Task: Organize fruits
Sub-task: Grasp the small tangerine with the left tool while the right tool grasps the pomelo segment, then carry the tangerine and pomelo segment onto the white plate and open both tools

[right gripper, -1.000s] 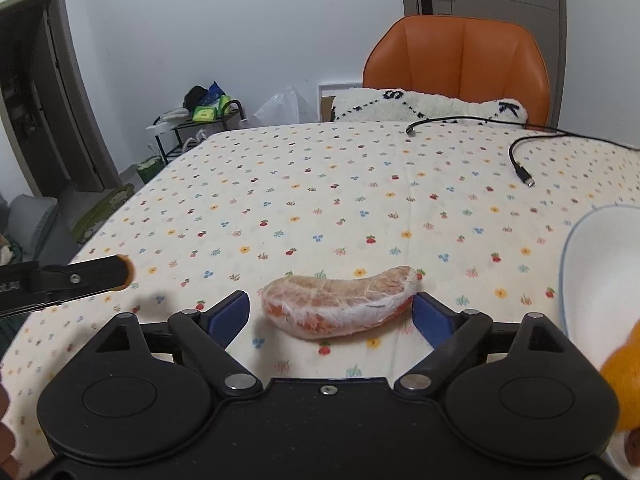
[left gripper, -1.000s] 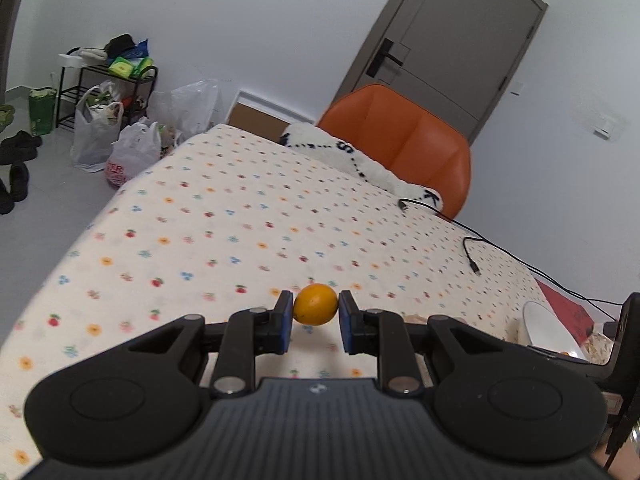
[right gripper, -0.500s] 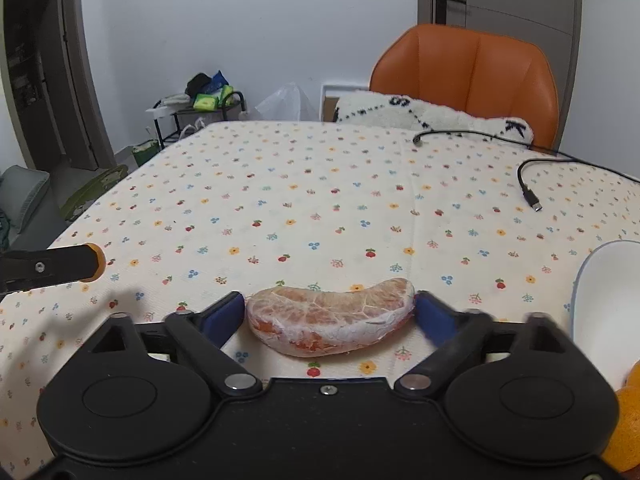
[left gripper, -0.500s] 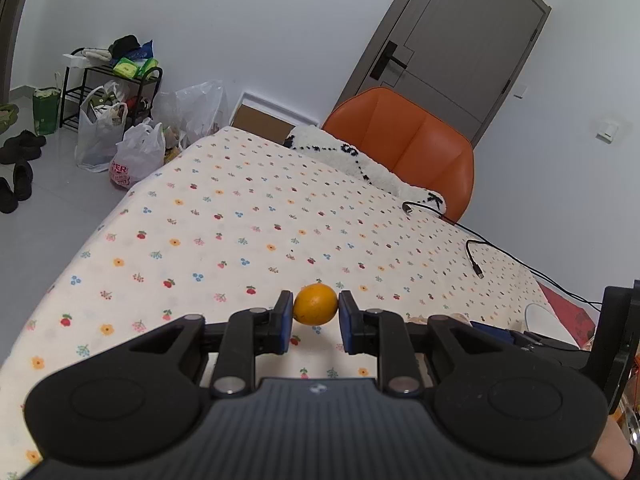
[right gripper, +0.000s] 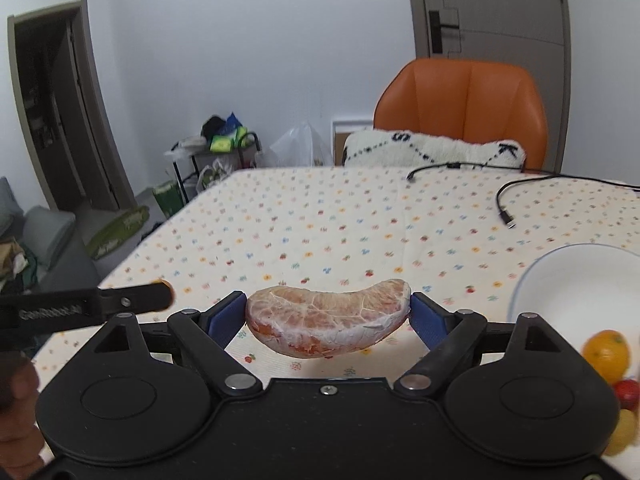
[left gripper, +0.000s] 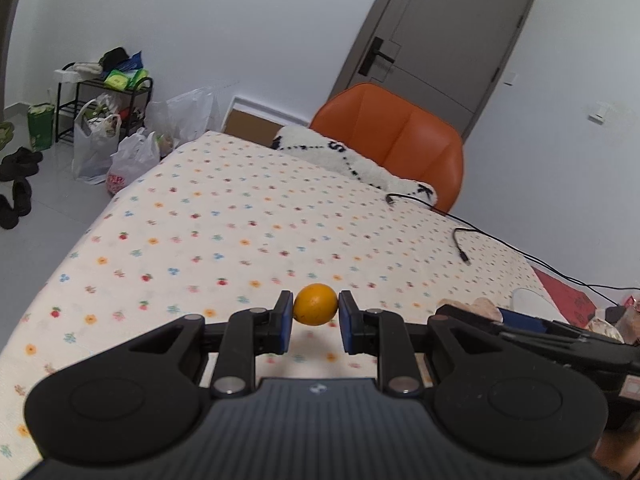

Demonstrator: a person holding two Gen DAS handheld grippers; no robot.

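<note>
The left gripper (left gripper: 315, 318) is clamped on a small orange (left gripper: 315, 304), blue pads touching it on both sides, fruit held up off the floral tablecloth (left gripper: 240, 216). In the right wrist view the same gripper shows as a black bar at left w/ a bit of orange at its tip (right gripper: 166, 288).

The right gripper (right gripper: 328, 312) grips a peeled pomelo segment (right gripper: 328, 322), curved, pinkish w/ white pith, pinned end to end between the blue pads and lifted clear of the cloth. It sits left of the white bowl (right gripper: 568, 276), which rests on the table at the right edge. Near the bowl's lower side: an orange (right gripper: 606, 356), a small red fruit (right gripper: 628, 394) and a yellow fruit (right gripper: 624, 432), partly cut off by the frame; can't tell if they're inside the bowl or beside it.

In the left wrist view the right gripper (left gripper: 520, 326) comes in from the right, near the left one, pomelo partly visible at its tip.

Far end of table: black cable (right gripper: 504, 200), a fluffy white cushion (right gripper: 432, 150) on an orange chair (right gripper: 468, 100), grey door (left gripper: 436, 44) behind. Rack w/ plastic bags (left gripper: 104, 136) by the far wall.
</note>
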